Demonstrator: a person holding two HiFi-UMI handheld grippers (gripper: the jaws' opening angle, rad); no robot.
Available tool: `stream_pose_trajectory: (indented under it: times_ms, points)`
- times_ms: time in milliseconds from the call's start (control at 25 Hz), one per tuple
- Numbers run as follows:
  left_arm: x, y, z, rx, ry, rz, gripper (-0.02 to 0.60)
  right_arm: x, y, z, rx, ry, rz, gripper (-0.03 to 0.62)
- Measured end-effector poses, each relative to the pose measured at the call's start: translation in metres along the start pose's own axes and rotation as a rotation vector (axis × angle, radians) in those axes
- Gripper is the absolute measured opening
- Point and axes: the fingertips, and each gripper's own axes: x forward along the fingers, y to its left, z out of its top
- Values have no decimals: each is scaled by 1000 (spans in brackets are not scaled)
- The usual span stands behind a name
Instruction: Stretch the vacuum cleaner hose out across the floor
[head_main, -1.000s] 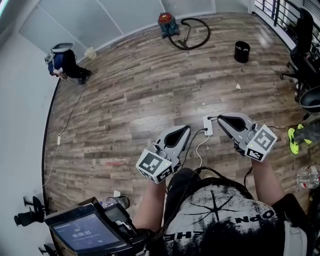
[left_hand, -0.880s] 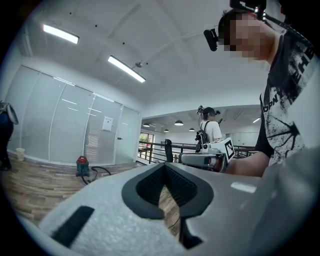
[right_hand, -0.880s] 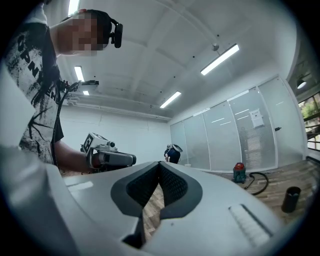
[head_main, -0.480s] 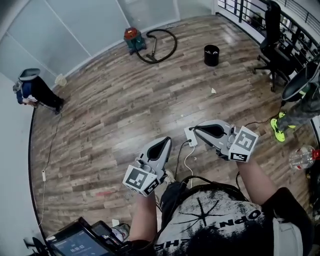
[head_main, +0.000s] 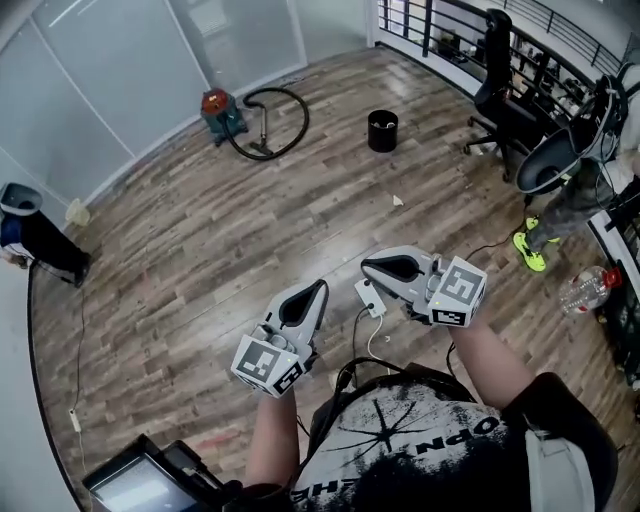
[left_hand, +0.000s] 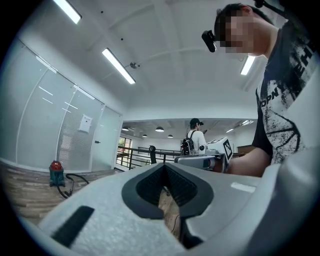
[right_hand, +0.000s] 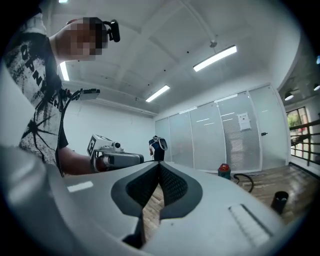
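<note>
View swings, left gripper (head_main: 316, 288) and right gripper (head_main: 370, 267) stay shut and empty, coiled hose (head_main: 304, 118) by vacuum cleaner (head_main: 218, 108) still far off.

Wood-grain plank floor (head_main: 180, 260), lightly glossy; left gripper (head_main: 321, 285) and right gripper (head_main: 365, 266) in matt grey plastic, ribbed black inner faces; smooth black hose (head_main: 306, 118).

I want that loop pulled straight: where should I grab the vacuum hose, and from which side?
Likely the free end of the hose, lying on the floor beside the vacuum cleaner, approached from the open near side: the rest loops back to it.
</note>
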Motion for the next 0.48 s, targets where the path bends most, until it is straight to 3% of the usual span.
stream_pose_trajectory:
  times_ms: [240, 480]
  points:
    - [-20, 58, 13, 10, -17, -16, 0, 65, -9, -1, 27, 25, -12, 8]
    - [-28, 100, 11, 18, 23, -17, 0, 107, -27, 6, 28, -12, -17, 8]
